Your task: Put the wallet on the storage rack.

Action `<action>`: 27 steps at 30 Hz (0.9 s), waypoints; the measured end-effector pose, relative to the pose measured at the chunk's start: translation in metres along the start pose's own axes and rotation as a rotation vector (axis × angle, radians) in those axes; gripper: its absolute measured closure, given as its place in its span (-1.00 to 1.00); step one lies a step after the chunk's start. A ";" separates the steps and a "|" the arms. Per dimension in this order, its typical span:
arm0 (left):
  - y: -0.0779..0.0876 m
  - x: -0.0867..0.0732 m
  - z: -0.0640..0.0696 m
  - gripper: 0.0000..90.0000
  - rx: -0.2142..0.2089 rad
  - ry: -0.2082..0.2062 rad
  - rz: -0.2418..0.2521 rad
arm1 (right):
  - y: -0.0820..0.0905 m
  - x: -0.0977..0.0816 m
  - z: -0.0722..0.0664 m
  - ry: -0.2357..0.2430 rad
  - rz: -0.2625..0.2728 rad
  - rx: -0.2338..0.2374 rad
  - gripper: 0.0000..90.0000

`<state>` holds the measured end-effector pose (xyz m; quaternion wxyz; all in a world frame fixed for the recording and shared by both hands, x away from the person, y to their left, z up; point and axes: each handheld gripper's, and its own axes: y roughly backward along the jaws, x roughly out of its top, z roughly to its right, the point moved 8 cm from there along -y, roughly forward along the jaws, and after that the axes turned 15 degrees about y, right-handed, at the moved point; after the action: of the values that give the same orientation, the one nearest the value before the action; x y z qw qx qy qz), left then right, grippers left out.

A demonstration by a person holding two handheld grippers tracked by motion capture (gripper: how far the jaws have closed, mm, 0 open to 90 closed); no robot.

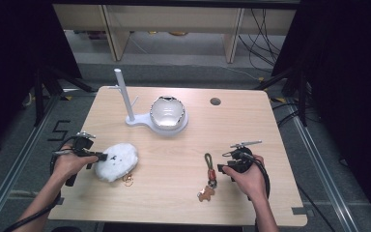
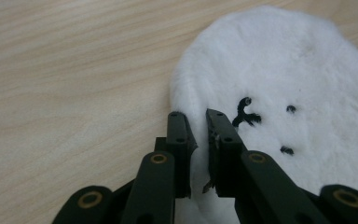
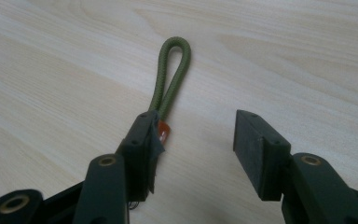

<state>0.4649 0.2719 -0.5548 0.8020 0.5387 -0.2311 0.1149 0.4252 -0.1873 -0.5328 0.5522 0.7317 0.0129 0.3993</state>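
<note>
A white fluffy plush (image 1: pixel 117 161) with small black stitched marks lies on the left part of the wooden table (image 1: pixel 183 140), with a gold ring (image 1: pixel 128 181) at its near edge. My left gripper (image 1: pixel 101 157) is shut on the plush's left edge; in the left gripper view the jaws (image 2: pixel 200 123) pinch the fur of the plush (image 2: pixel 279 70). A keychain (image 1: pixel 209 169) with a green cord loop (image 3: pixel 172 70), an orange tag (image 3: pixel 164 132) and a brown charm (image 1: pixel 206 194) lies right of centre. My right gripper (image 1: pixel 221 168) (image 3: pixel 196 123) stands open beside it, its left jaw over the cord.
A white stand with an upright post (image 1: pixel 123 94) sits at the back of the table, its base carrying a shiny rounded silver case (image 1: pixel 168 112). A cable hole (image 1: pixel 215 101) lies in the far right part of the tabletop. Dark frames flank the table.
</note>
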 end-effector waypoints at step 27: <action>0.055 0.023 0.072 0.88 -0.234 -0.061 0.361 | 0.006 0.027 -0.018 -0.013 0.056 0.044 0.14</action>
<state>0.4435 0.2264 -0.4762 0.8182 0.3950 -0.3596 0.2126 0.4307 -0.1624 -0.5114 0.5245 0.7463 -0.0025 0.4097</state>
